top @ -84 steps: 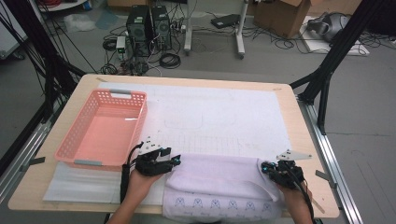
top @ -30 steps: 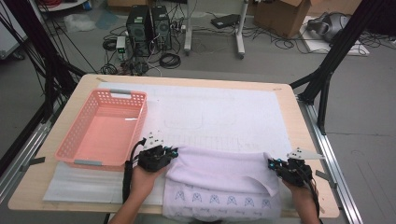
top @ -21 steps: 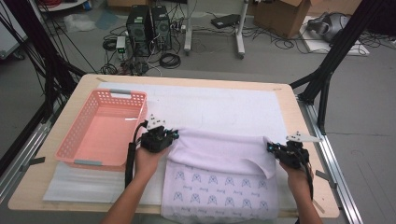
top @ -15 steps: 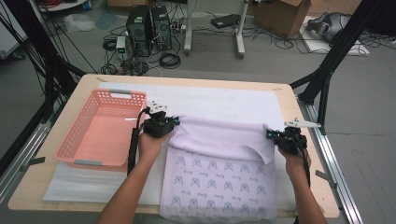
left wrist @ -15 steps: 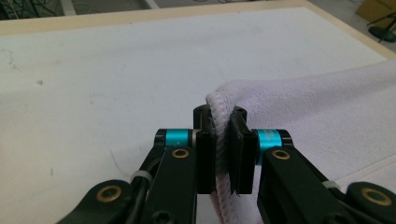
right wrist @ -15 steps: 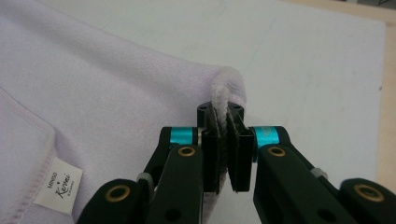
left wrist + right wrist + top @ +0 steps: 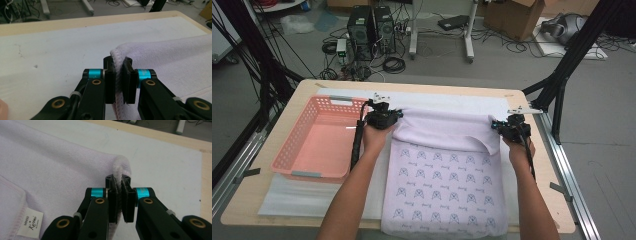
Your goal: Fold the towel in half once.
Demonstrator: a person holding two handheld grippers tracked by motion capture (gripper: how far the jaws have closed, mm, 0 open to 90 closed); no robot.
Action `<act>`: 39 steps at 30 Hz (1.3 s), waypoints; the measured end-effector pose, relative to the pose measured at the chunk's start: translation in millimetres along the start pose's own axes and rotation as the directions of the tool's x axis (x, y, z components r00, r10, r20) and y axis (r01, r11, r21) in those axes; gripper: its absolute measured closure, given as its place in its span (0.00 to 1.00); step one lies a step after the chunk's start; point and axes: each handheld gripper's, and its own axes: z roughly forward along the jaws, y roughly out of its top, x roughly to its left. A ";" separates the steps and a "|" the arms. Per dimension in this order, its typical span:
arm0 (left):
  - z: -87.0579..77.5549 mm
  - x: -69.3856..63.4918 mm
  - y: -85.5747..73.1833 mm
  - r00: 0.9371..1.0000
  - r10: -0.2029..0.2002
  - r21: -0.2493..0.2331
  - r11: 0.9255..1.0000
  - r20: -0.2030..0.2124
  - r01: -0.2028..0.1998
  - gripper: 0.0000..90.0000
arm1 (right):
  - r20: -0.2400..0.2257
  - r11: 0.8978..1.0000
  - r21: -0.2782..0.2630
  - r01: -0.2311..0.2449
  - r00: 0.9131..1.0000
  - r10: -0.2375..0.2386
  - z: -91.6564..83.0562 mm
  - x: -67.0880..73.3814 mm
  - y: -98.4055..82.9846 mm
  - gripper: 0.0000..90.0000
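A pale lilac towel (image 7: 444,175) printed with small grey figures lies lengthwise on the white mat, its far part folded back over itself. My left gripper (image 7: 387,116) is shut on the towel's far left corner (image 7: 119,63). My right gripper (image 7: 510,127) is shut on the far right corner (image 7: 121,173). In both gripper views the hemmed edge is pinched between the black pads. A small white label (image 7: 30,222) is sewn on the towel near my right gripper. Both grippers hold the corners slightly above the mat.
A pink plastic basket (image 7: 319,137) stands left of the towel, close to my left forearm. The white mat (image 7: 452,100) covers the wooden table (image 7: 267,145). Black frame legs (image 7: 562,75) rise at the far right corner. Computers and cables lie on the floor beyond.
Both grippers have carried the towel's corners away from the person toward the far edge and slightly up. The towel has unfolded, showing more of its printed side.
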 end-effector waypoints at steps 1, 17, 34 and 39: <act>2.1 0.6 -0.7 1.000 -0.001 -0.004 1.000 -0.007 0.001 0.92 | -0.001 1.000 -0.003 -0.001 1.000 0.001 2.3 -0.7 2.8 0.95; 6.4 -19.8 -15.7 0.996 0.045 0.107 0.993 0.073 -0.053 0.51 | -0.082 0.993 0.041 -0.113 0.990 0.116 6.9 -7.3 -10.9 0.64; -6.1 -26.4 -48.8 0.992 0.093 0.152 0.983 0.090 -0.106 0.91 | -0.227 0.994 0.110 -0.016 0.973 0.040 -17.3 20.3 -21.3 0.56; -14.7 -28.2 -52.6 0.991 0.090 0.117 0.988 0.099 -0.102 0.94 | -0.233 0.990 0.141 -0.023 0.971 0.055 -14.8 23.0 -40.8 0.60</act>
